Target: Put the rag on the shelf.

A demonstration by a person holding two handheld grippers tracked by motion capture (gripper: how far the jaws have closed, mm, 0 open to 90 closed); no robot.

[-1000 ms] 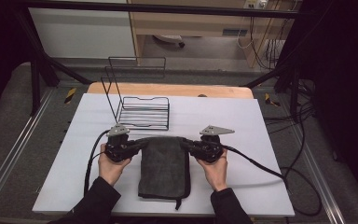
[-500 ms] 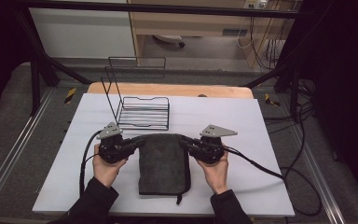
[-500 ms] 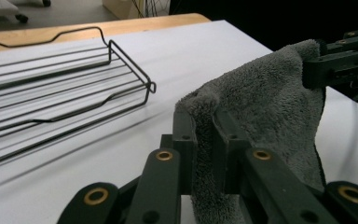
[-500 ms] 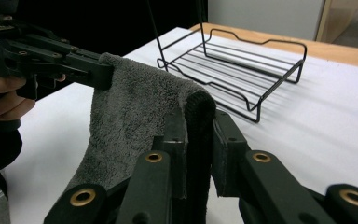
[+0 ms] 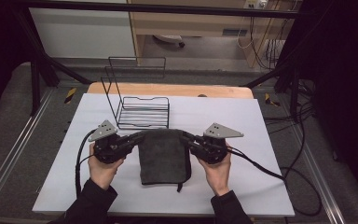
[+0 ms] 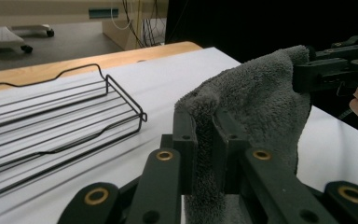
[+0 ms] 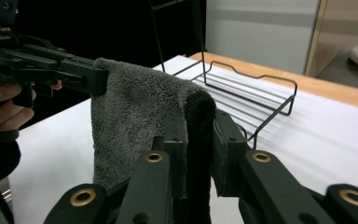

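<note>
The grey towel hangs folded over the middle of the white table, its top edge stretched between the two grippers and its lower part draping toward the near side. The left gripper pinches its left top corner, jaws clamped on the cloth; the right gripper clamps the right corner likewise. Just beyond the towel stands a black wire rack.

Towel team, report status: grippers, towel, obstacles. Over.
Left gripper, right gripper both shut on grey towel. Towel hangs between them. Wire rack just beyond, apart.
</note>
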